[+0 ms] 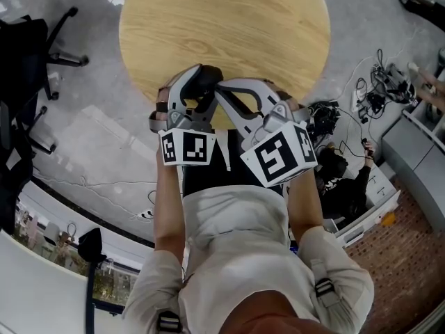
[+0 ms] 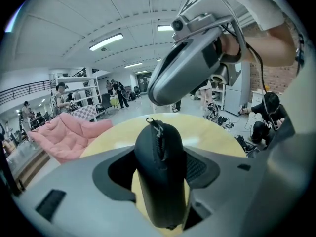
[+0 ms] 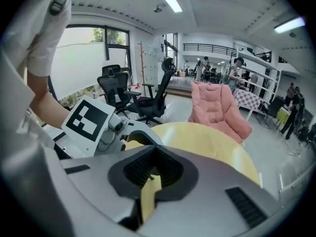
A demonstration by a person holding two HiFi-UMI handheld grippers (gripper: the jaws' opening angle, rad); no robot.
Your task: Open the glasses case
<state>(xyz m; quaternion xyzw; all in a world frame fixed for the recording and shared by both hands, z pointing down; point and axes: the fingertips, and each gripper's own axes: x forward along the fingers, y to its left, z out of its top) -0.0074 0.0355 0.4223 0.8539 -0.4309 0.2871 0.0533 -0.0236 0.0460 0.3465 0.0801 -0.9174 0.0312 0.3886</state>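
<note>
Black glasses case (image 2: 159, 152) clamped lengthwise between the jaws of the left gripper (image 2: 160, 168), zip pull at its far end, over the near edge of a round wooden table (image 1: 222, 26), right gripper (image 3: 150, 174) just beside, jaws pressed together.

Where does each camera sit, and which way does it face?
Head view: on the person's head, facing steeply down at the round table; forearms, torso, left gripper and right gripper show.
Left gripper view: rides that gripper, looking along jaws shut on the glasses case; right gripper above.
Right gripper view: rides that gripper, looking along shut, empty jaws across the table; a forearm shows.
Shared: the table in all; each gripper view shows the other gripper.
</note>
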